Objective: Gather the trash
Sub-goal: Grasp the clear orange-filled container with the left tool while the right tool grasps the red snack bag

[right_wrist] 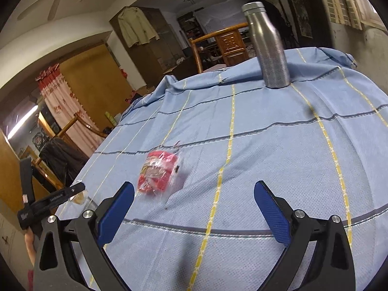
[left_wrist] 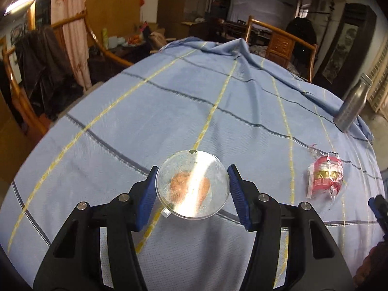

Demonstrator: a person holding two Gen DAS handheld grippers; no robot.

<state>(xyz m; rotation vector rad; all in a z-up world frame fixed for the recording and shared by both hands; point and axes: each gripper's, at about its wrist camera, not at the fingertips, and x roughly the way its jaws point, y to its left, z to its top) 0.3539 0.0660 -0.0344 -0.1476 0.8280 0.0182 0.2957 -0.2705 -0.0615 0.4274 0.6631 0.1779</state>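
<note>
A clear round plastic cup [left_wrist: 191, 184] with orange residue inside sits between the blue pads of my left gripper [left_wrist: 193, 169], which is shut on its rim just above the blue checked cloth [left_wrist: 169, 111]. A crumpled red snack packet in clear wrap [left_wrist: 326, 177] lies on the cloth to the right. In the right wrist view the same packet [right_wrist: 157, 172] lies ahead and left of my right gripper [right_wrist: 194, 186], which hovers open over the cloth with nothing between its fingers. The left gripper [right_wrist: 70, 194] with the cup shows at that view's left edge.
A steel bottle [right_wrist: 269, 46] stands upright near the far right corner of the table, also the bottle [left_wrist: 351, 104] in the left wrist view. The cloth bunches into folds at the far edge. Wooden chairs [left_wrist: 281, 41] and cluttered furniture surround the table.
</note>
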